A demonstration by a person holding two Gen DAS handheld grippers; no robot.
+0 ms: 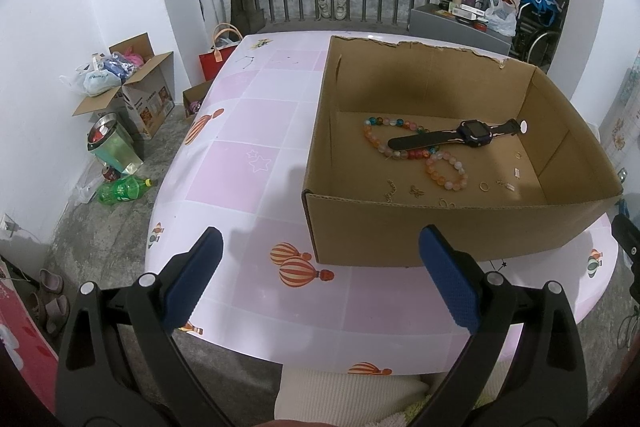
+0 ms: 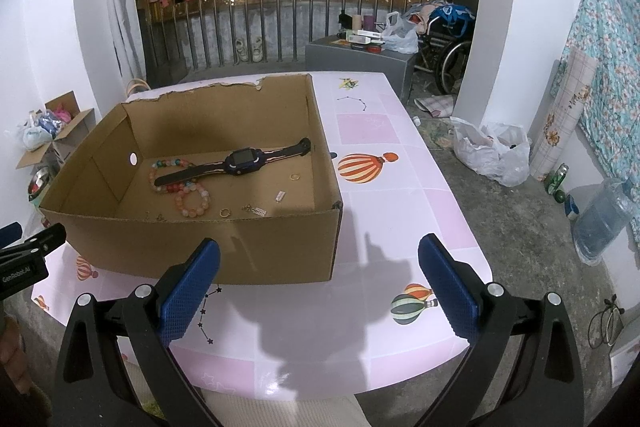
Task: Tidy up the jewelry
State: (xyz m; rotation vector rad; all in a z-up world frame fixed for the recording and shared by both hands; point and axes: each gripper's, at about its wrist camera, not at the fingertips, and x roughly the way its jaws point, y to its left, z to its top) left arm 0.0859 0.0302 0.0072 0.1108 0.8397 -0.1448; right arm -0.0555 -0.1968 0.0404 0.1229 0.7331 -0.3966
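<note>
Left gripper (image 1: 320,279) and right gripper (image 2: 320,287), fingers spread and empty, poised over near bench (image 2: 400,211) edge; cardboard box (image 1: 440,227) just beyond, gathering beaded bracelets (image 1: 444,171), dark watch (image 1: 472,135), small rings (image 1: 485,187) and charms, seemingly collected for sorting.

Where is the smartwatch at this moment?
In both wrist views the smartwatch lies inside the cardboard box, its strap resting across the beaded bracelets.
</note>
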